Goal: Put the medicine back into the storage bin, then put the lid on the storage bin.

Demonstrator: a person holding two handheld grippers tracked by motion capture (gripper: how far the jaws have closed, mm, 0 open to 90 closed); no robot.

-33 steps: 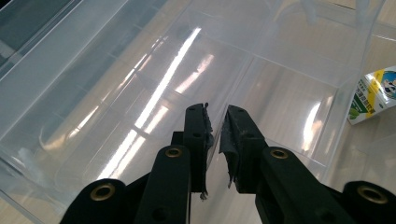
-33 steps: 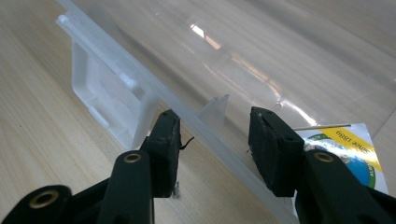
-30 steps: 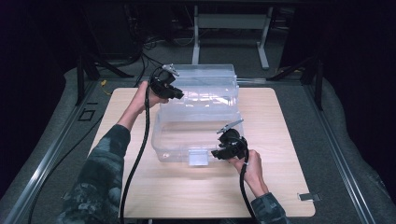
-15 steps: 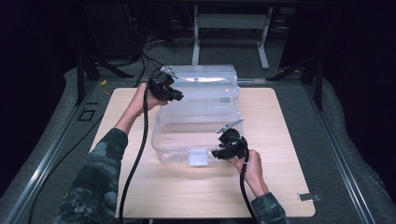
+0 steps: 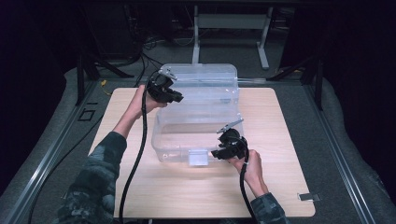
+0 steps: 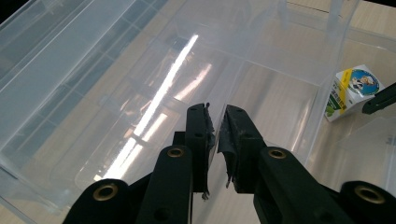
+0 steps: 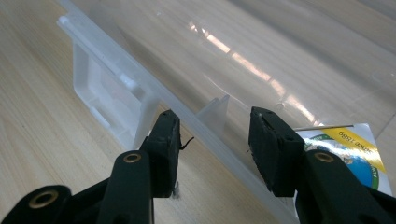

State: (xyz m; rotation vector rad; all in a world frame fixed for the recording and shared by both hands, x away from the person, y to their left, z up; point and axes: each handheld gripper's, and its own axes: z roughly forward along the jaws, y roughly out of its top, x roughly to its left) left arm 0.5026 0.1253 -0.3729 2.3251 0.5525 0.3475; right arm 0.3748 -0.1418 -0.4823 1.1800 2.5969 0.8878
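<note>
Black jaws pinched a clear lid's edge.

Clenched on the thin rim of the see-through plastic lid [image 6: 116, 93], the left gripper [image 6: 215, 135] held it raised over the clear plastic storage box [image 5: 196, 140] mid-table; the right gripper [image 7: 215, 144] straddled the front rim, jaws parted, not pressing. Light, slippery, flexing plastic, I judged, best held at ribbed rims.
</note>
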